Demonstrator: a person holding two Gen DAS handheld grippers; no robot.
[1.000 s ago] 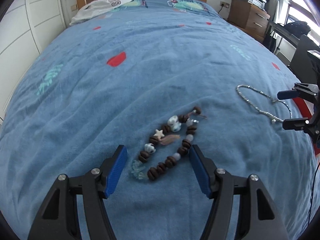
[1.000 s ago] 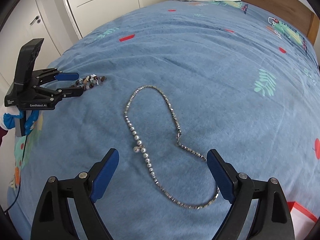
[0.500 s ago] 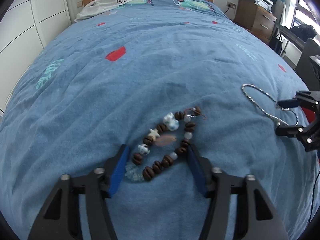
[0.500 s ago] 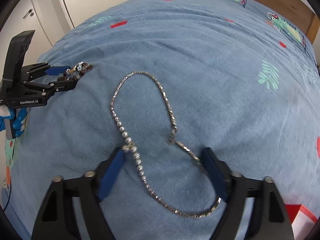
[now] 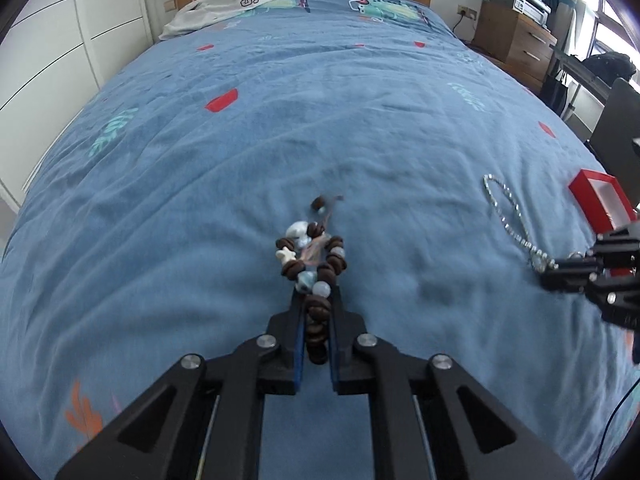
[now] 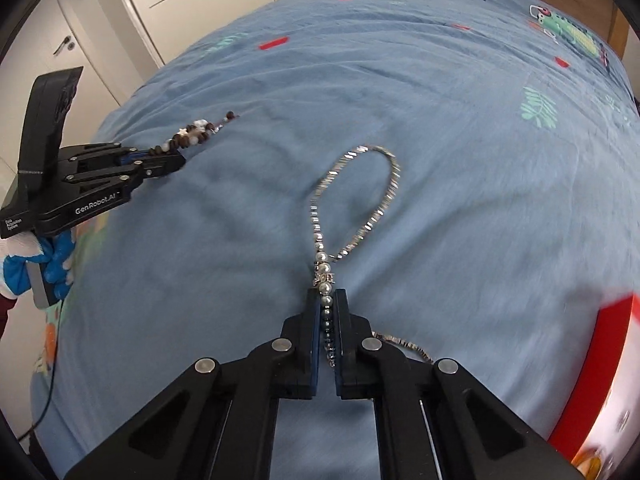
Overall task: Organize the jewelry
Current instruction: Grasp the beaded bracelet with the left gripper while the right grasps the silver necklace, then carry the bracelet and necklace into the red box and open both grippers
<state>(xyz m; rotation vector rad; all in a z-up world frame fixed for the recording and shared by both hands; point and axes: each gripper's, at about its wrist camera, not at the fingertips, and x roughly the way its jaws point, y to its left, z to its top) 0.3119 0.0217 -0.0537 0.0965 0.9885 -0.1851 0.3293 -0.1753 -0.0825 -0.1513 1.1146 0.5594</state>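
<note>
A bracelet of brown, white and pale blue beads point(image 5: 316, 264) lies bunched on the blue bedspread. My left gripper point(image 5: 317, 300) is shut on its near end; the far beads trail ahead. It also shows in the right wrist view point(image 6: 188, 140), held by the left gripper point(image 6: 176, 160). A silver chain necklace with pearl beads point(image 6: 352, 204) lies in a loop on the bed. My right gripper point(image 6: 327, 298) is shut on its pearl section. In the left wrist view the necklace point(image 5: 504, 208) runs to the right gripper point(image 5: 548, 272).
A red box point(image 5: 600, 200) sits at the bed's right edge; its red rim point(image 6: 592, 368) is close to my right gripper. White clothes point(image 5: 224, 4) lie by the wooden headboard. White wardrobe doors point(image 6: 168, 8) stand left, a wooden nightstand point(image 5: 512, 40) right.
Both grippers have closed from open: the left on the bead bracelet, bunching it together, the right on the pearl part of the necklace, pulling its loop narrower.
</note>
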